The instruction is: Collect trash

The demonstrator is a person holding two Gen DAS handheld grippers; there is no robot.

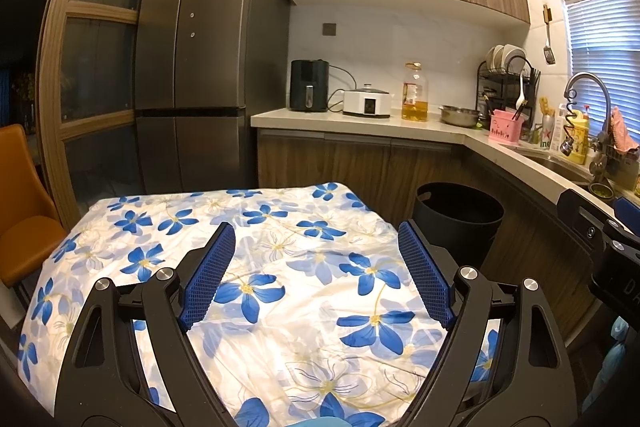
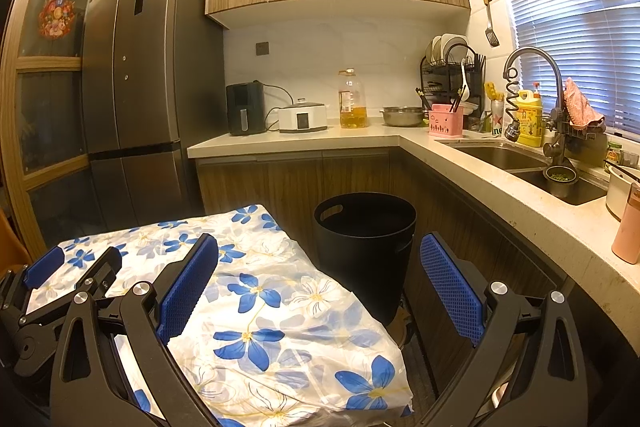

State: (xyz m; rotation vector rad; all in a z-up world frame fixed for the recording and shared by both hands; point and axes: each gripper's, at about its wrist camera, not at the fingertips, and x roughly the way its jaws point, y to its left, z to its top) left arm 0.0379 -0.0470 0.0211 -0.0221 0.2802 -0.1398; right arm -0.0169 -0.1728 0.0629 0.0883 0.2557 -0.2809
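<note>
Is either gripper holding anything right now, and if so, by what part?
Nothing is held. The left gripper and right gripper both stand open and empty above the flowered tablecloth.

A table [image 2: 256, 307] with a cloth on it fills the lower left of the frame. A bin [image 2: 366, 247] stands on the floor just right of it, before the counter [image 2: 304, 139]. The fridge [image 2: 136, 75] stands at the left. The sink [image 2: 520, 163] is at the right.
</note>
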